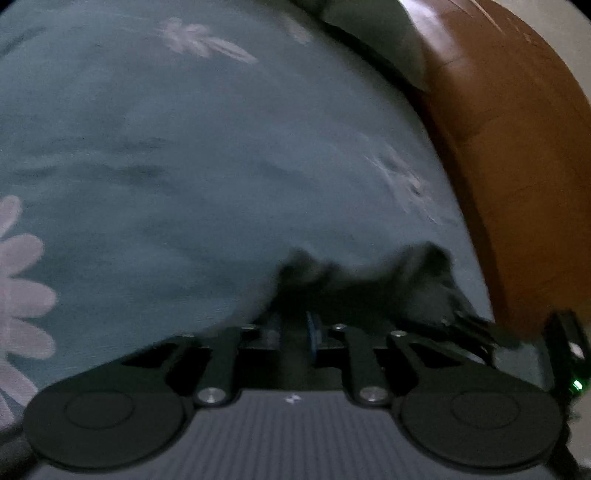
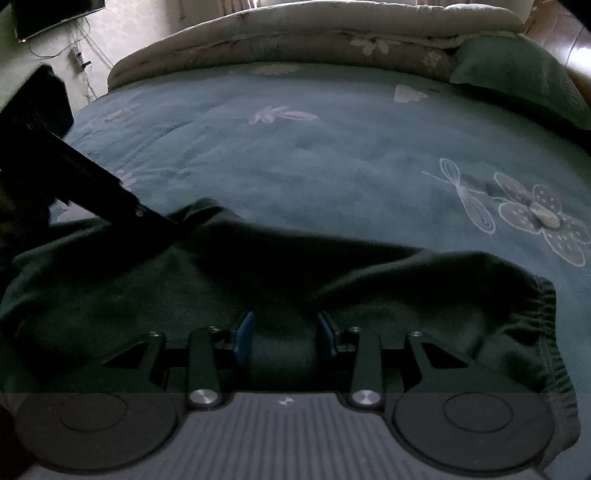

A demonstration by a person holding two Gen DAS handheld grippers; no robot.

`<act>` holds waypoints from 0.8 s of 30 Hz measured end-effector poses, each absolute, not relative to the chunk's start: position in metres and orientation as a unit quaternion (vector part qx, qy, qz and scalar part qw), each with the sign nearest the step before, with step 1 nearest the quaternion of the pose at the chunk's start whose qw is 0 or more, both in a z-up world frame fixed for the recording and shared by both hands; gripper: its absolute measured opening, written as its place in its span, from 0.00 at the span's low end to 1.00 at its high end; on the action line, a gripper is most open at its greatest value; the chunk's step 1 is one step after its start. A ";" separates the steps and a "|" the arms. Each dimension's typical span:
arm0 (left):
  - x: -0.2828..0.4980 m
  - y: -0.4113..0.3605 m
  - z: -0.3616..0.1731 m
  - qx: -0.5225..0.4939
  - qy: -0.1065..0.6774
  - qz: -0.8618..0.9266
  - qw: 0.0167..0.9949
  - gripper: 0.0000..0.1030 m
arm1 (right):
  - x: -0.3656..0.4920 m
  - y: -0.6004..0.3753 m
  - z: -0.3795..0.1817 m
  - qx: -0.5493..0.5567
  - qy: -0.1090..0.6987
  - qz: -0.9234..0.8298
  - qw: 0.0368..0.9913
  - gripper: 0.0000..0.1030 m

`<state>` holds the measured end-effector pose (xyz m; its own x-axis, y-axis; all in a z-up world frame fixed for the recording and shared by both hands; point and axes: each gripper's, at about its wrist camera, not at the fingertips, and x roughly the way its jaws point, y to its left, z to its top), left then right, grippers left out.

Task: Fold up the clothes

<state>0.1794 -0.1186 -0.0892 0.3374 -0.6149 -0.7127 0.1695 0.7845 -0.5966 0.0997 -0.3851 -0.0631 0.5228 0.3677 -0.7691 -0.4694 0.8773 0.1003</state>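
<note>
A dark green garment (image 2: 280, 266) lies rumpled on the teal bedspread (image 2: 332, 155), its elastic hem (image 2: 550, 332) at the right. My right gripper (image 2: 284, 332) has its blue pads partly open with a fold of the garment between them. My left gripper (image 1: 295, 325) is shut on a bunched dark piece of the garment (image 1: 354, 280); it also shows in the right wrist view (image 2: 162, 218), pinching the garment's far left edge. The left wrist view is blurred.
The bedspread (image 1: 184, 147) has white flower prints. A brown wooden bed frame (image 1: 517, 147) runs along the right. A rolled beige quilt (image 2: 314, 33) and a green pillow (image 2: 524, 77) lie at the far end. A wall with cables (image 2: 81, 55) is at far left.
</note>
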 end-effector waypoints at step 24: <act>0.094 -0.059 -0.087 -0.219 0.521 -0.244 0.788 0.33 | 0.118 -0.351 -0.028 -0.044 0.393 0.285 0.873 0.49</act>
